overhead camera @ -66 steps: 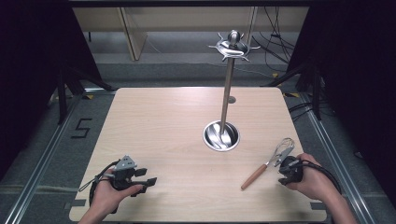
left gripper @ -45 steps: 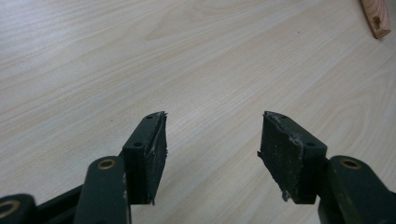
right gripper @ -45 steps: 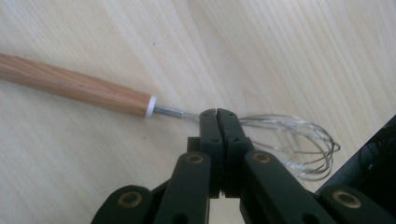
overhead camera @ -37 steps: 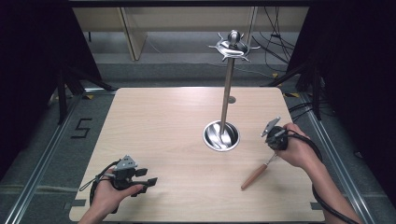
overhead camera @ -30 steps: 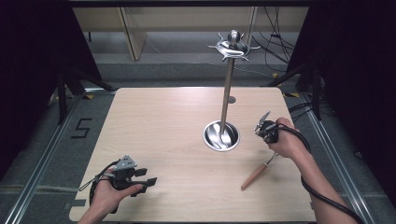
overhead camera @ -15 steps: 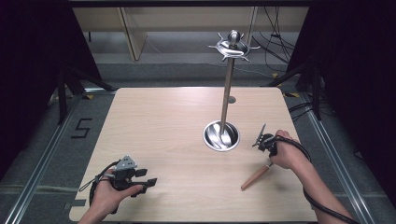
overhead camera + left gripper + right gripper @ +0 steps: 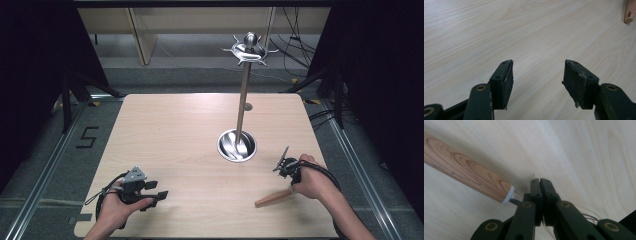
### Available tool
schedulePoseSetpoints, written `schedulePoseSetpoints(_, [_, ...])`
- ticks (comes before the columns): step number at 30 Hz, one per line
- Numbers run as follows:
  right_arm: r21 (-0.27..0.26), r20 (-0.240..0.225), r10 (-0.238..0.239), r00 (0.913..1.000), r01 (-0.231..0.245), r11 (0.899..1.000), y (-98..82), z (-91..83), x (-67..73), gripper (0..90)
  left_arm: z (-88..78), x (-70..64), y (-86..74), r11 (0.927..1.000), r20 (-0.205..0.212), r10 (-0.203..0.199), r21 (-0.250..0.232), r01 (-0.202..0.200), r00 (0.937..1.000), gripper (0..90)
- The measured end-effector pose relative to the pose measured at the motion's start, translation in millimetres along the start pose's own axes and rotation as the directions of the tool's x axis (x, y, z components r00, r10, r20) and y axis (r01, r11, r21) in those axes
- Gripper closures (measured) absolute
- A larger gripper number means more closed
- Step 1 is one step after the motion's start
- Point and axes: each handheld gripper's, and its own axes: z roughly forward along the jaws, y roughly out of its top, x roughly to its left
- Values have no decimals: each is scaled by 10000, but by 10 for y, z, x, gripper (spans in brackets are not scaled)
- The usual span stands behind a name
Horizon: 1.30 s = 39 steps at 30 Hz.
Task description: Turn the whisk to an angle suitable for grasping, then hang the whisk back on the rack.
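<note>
1 wooden-handled utensil [image 7: 272, 198] | 1 stand [image 7: 243, 95] | left gripper [image 7: 537, 82] fingers spread | right gripper [image 7: 540, 181] clamped on utensil's metal shaft

high view: above, looking forward-down on table [image 7: 190, 130] | both gripper views: close, low over tabletop, shared with high

Table [image 7: 175, 130] left half and far edge open; stand [image 7: 239, 140] right of centre, wooden handle [image 7: 272, 198] near right corner.

A "5" [image 7: 88, 137] is marked on the floor [image 7: 45, 150].
</note>
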Motion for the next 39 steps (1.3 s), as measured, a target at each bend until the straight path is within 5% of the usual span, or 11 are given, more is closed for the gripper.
schedulePoseSetpoints(4, [-114,-61,40,10000,-41,9999,-9,-28,16,813,-2,-1,3,10000,-39,-2,20,2,10000,401])
schedulePoseSetpoints(10, [-1162,254,-977,9949,1000,9882,-15,-182,-49,663,13,18,25,9999,79,98,91,-99,9999,401])
schedulePoseSetpoints(11, [-1337,61,-1408,9900,1404,9810,-22,-218,-80,634,30,12,29,10000,119,-21,-16,21,9999,401])
schedulePoseSetpoints(14, [-1491,-265,-1531,9879,1475,9778,-39,-243,-80,609,41,20,38,9998,132,73,175,-75,9999,400])
schedulePoseSetpoints(19, [-1808,-721,-2674,9609,2510,9509,-88,-279,-83,554,68,-12,48,9998,172,-177,49,176,9997,399])
schedulePoseSetpoints(25, [-1950,-1060,-3331,9369,3089,9309,-113,-299,-28,518,37,-9,46,9999,197,47,96,-48,9998,399])
schedulePoseSetpoints(29, [-1692,-1312,-3417,9306,3186,9327,-98,-286,4,512,23,0,12,9999,177,40,133,-42,9998,398])
schedulePoseSetpoints(32, [-1856,-1270,-3824,9152,3567,9156,-57,-263,26,508,13,5,22,10000,112,44,46,-45,9999,398])
schedulePoseSetpoints(39, [-1858,-1256,-4189,8993,3935,9004,-42,-265,19,508,79,-11,57,9999,209,-116,111,114,9997,398])
